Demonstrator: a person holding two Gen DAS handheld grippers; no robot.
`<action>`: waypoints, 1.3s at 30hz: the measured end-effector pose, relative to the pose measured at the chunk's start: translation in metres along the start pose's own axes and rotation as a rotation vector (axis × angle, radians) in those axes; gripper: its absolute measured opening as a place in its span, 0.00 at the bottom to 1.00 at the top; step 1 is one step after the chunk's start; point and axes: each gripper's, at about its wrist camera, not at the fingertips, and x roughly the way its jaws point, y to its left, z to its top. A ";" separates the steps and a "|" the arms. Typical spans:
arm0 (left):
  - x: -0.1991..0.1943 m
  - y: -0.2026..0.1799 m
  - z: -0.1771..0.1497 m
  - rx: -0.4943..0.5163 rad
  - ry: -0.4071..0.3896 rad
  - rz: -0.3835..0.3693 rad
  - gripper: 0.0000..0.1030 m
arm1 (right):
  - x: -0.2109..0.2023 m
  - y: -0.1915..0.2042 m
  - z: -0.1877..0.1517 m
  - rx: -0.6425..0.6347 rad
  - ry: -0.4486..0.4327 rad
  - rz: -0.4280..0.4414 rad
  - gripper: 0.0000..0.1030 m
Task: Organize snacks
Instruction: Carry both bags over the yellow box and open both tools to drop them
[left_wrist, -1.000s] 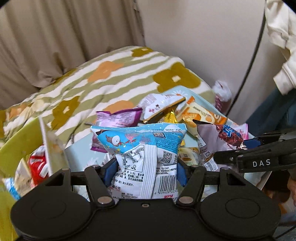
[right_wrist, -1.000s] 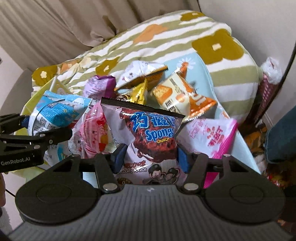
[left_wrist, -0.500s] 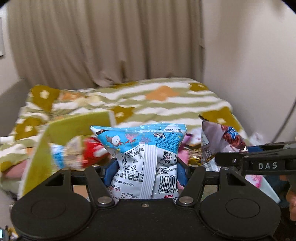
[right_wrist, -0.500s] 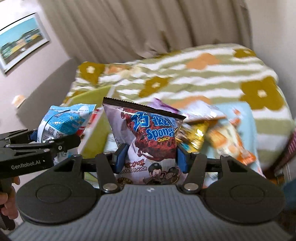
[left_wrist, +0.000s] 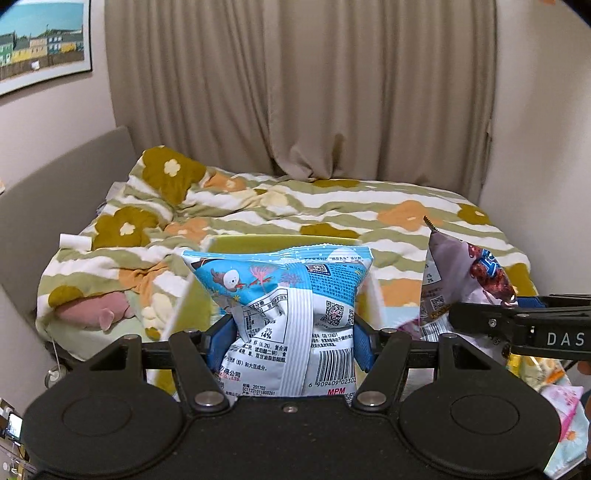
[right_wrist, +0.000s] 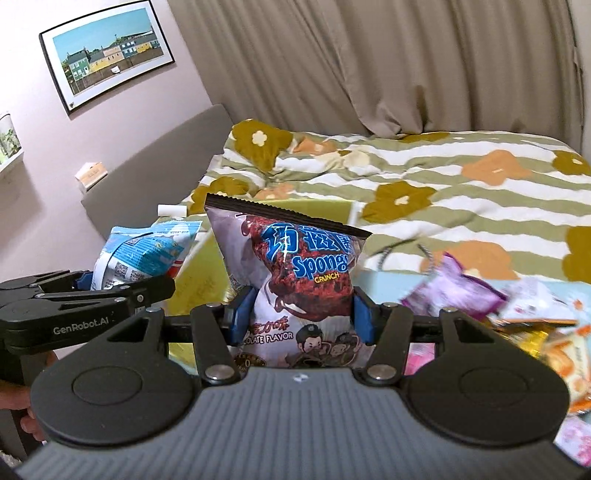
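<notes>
Plainly, each gripper has a snack bag pinched upright between its blue pads; the left gripper (left_wrist: 291, 339) is closed on a blue-and-white bag (left_wrist: 288, 314) printed with a cartoon duck, a barcode and small ingredient text, its lower half squeezed narrow between the pads while the top fans out wider above them. The right gripper (right_wrist: 299, 317) is likewise closed, on a pale purple chocolate Sponge Crunch bag (right_wrist: 299, 273) with a dark serrated top edge; its waist is gripped from both sides and it stands nearly upright, leaning slightly.

Both bags are held up off the bed, side by side — the left wrist view shows the purple bag off to its right, and the right wrist view shows the blue bag to its left, just beside but not touching. Behind and below the bags sits a yellow-green box (left_wrist: 280, 242) with white-edged flaps, open at the top; the blue bag is directly in front of its far wall.

On the striped, flowered quilt (right_wrist: 443, 177) to the right lies a light blue mat (right_wrist: 388, 284) carrying the remaining snacks — a purple packet (right_wrist: 454, 291), then orange, gold and pink ones, blurred at the frame edge. Beige curtains (left_wrist: 303, 88) hang behind the bed; a framed picture (right_wrist: 107, 55) of coloured houses is on the wall.
</notes>
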 end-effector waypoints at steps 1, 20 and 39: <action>0.006 0.009 0.002 -0.006 0.006 0.003 0.66 | 0.007 0.007 0.003 0.002 0.003 -0.002 0.68; 0.128 0.078 0.003 0.032 0.192 -0.104 0.90 | 0.121 0.058 0.016 0.120 0.091 -0.180 0.68; 0.089 0.119 -0.010 -0.018 0.134 -0.100 0.96 | 0.143 0.094 0.014 0.042 0.108 -0.228 0.68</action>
